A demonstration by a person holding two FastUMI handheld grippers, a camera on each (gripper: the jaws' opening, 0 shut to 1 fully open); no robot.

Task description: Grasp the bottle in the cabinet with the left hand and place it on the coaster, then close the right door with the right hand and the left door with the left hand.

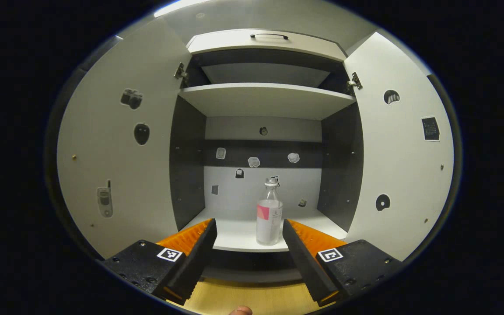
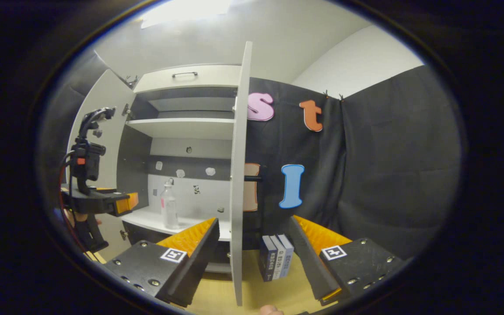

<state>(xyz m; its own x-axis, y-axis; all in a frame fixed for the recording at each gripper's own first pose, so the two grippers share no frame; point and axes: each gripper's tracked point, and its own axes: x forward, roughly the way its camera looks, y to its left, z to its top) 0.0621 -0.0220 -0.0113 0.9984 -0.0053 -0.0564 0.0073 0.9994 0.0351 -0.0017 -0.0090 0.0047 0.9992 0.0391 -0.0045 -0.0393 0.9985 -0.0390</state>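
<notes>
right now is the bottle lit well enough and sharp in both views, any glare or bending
Left gripper view: the bottle is sharp and evenly lit, no glare; the shelf bows from the fisheye. Right gripper view: the bottle is small and softer, and a bright ceiling light washes out the top edge.

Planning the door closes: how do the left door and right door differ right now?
The left door carries camera, apple and phone stickers; the right door carries different dark stickers. In the right gripper view the right door shows edge-on, straight ahead between the fingers, while the left door stands farther off. Both are white and wide open.
</notes>
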